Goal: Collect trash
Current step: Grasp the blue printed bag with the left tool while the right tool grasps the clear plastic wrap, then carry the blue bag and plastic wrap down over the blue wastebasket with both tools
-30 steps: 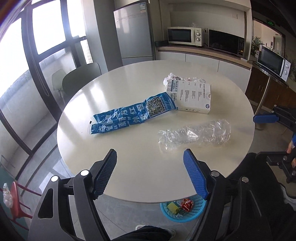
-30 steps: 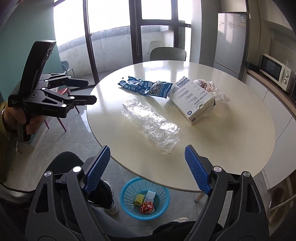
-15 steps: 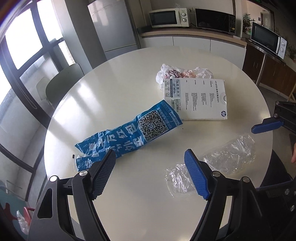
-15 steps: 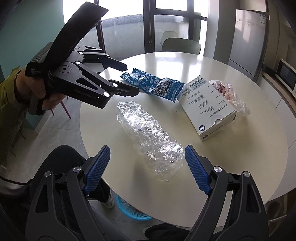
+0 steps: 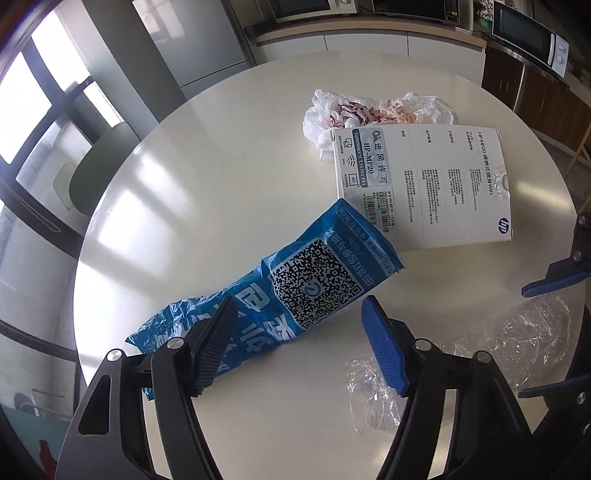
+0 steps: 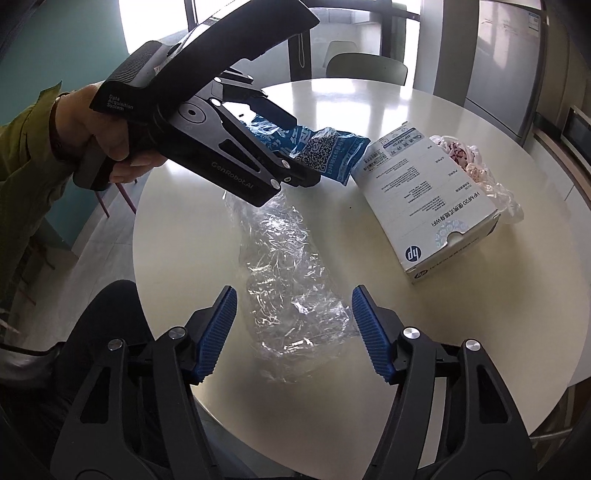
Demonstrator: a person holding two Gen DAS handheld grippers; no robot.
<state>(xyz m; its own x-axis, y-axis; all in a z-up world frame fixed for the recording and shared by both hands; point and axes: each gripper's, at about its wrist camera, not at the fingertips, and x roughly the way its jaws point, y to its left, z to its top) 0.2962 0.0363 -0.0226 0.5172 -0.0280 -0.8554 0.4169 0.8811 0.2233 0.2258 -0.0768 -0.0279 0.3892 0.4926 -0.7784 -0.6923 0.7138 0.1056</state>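
On the round white table [image 5: 192, 206] lie a blue printed bag [image 5: 295, 295], a white HP box [image 5: 428, 184], a crumpled white plastic bag [image 5: 369, 110] behind the box, and a clear plastic wrapper [image 6: 288, 284]. My left gripper [image 5: 299, 347] is open, its fingers straddling the blue bag's near part. My right gripper [image 6: 291, 332] is open over the near end of the clear wrapper. In the right wrist view the left gripper body [image 6: 207, 136] hides part of the blue bag [image 6: 332, 155].
A grey-green chair [image 5: 99, 166] stands at the table's far side. A fridge [image 5: 195, 37] and a counter with microwaves [image 5: 528, 33] line the back wall. The table's near edge is close under both grippers.
Both grippers moved forward and down over the table. The left one came over the blue bag, the right one over the clear wrapper. The blue basket dropped out of view.
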